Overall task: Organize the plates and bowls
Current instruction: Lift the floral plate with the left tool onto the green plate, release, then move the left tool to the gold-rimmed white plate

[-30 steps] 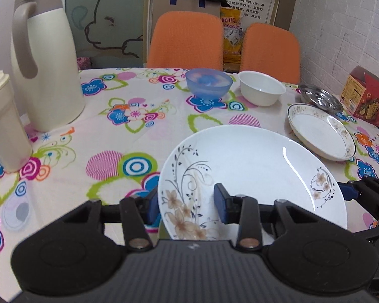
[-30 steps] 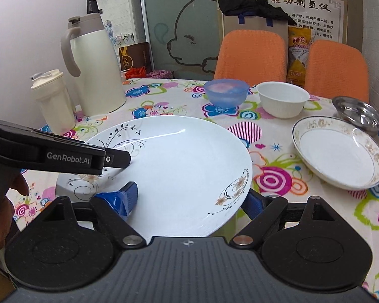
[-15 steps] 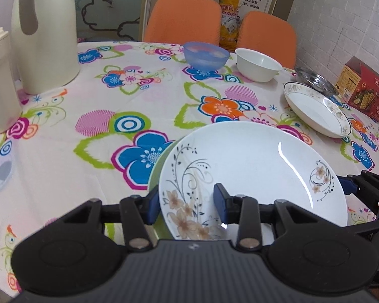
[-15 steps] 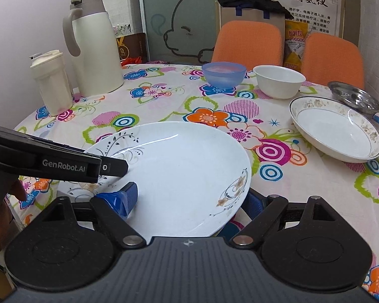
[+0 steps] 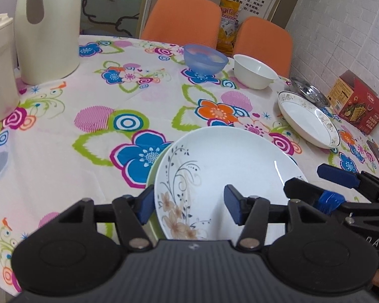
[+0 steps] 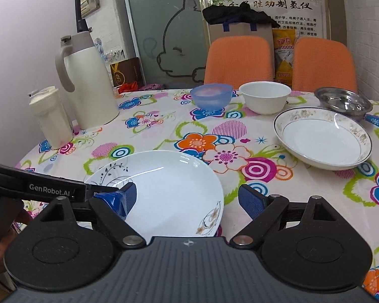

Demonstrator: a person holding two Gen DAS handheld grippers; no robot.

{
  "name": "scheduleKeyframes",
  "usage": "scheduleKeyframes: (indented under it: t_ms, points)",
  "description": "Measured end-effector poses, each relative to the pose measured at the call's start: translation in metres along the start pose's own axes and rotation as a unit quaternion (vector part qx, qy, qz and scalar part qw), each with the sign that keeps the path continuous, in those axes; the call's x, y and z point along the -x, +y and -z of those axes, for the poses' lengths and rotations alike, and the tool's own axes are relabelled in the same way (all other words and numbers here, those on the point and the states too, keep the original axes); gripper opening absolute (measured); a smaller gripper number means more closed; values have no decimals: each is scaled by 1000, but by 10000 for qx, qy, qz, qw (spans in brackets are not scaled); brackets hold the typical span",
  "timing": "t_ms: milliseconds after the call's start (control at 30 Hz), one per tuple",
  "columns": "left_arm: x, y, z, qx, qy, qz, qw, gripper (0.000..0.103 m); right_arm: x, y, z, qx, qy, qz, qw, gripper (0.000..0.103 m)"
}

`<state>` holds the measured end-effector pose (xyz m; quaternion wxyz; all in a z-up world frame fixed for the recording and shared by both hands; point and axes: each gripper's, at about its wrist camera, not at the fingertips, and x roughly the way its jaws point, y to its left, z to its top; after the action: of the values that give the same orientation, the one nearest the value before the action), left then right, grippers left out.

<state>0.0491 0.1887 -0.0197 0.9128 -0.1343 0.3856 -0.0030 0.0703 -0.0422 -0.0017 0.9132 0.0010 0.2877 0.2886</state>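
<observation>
- We see the white floral plate (image 5: pixel 230 166) lying on a green plate (image 5: pixel 156 169) at the near edge of the worktop (image 5: pixel 63 131).
- Our left tool (image 5: pixel 187 205) is spread wide, its pads either side of the plate's rim, not pinching.
- Our right tool (image 6: pixel 187 199) is likewise released around the opposite rim.
- Farther off stand a gold-rimmed plate (image 6: pixel 323 139), white bowl (image 6: pixel 265 97), blue bowl (image 6: pixel 211 96) and steel dish (image 6: pixel 342 102).

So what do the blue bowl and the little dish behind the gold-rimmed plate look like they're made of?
Blue bowl: probably plastic, translucent and frosted, with the tablecloth pattern faintly showing through. Small dish: looks like stainless steel, grey and mirror-bright with sharp reflections.
</observation>
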Motion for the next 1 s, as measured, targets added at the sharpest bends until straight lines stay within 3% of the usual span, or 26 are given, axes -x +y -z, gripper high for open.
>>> scheduleKeyframes:
  t_ms: [233,333,633,1000]
  points:
    - [32,-15,-7,-443,-618,-348,9965,64,-1,-13,7,-289,80,-62,9995,75]
    - [35,-27,-11,-693,-702,-559,9936,64,2,-17,9,-416,39,-96,9991,75]
    - [14,-61,-15,-871,-521,-434,9939,65,19,-45,9,-539,-62,118,9985,75]
    - [-34,-124,-35,-1146,-208,-380,9925,67,42,-125,8,-1030,-156,711,9920,76]
